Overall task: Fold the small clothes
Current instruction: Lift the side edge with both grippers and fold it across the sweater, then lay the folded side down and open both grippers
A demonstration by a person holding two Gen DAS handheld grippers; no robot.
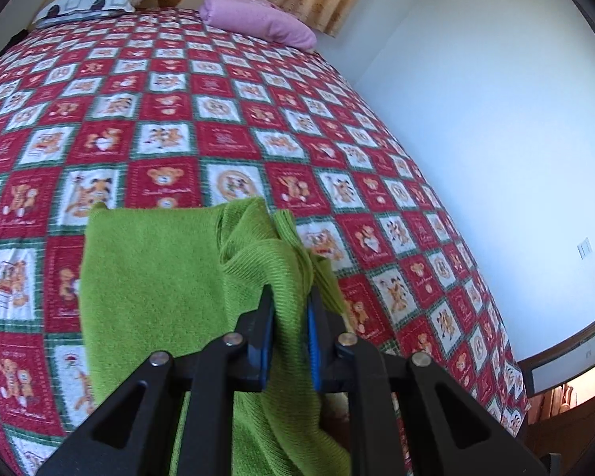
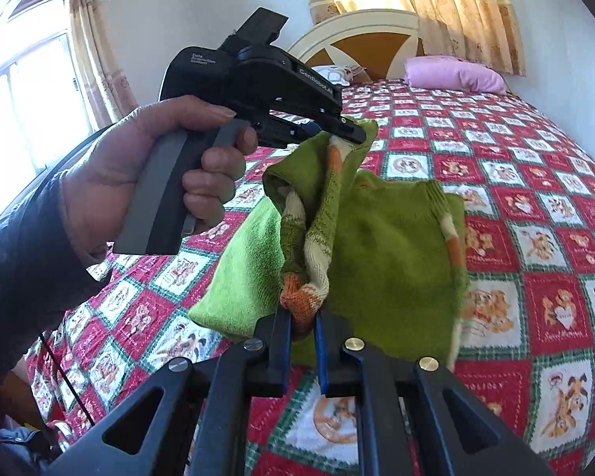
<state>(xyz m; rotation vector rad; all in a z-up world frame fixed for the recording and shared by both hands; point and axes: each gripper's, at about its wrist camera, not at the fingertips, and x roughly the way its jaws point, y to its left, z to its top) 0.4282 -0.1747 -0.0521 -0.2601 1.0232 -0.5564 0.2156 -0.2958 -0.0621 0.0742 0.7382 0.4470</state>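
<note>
A small green knitted sweater (image 1: 154, 273) with orange and white stripes lies partly on the red patchwork bedspread (image 1: 226, 139), one edge lifted. My left gripper (image 1: 291, 297) is shut on a bunched ribbed green edge of it. In the right wrist view the sweater (image 2: 392, 246) hangs between both tools. My right gripper (image 2: 303, 319) is shut on its orange and white striped cuff. The left gripper (image 2: 349, 131), held by a hand (image 2: 146, 174), pinches the sweater's upper edge above the bed. The rest of the garment spreads flat beneath.
A pink pillow (image 1: 257, 20) and a white printed pillow (image 1: 87, 2) lie at the headboard (image 2: 360, 39). A white wall (image 1: 495, 99) runs along the bed's right side. Curtained windows (image 2: 27, 91) stand at left. A dark sleeve (image 2: 23, 261) fills the lower left.
</note>
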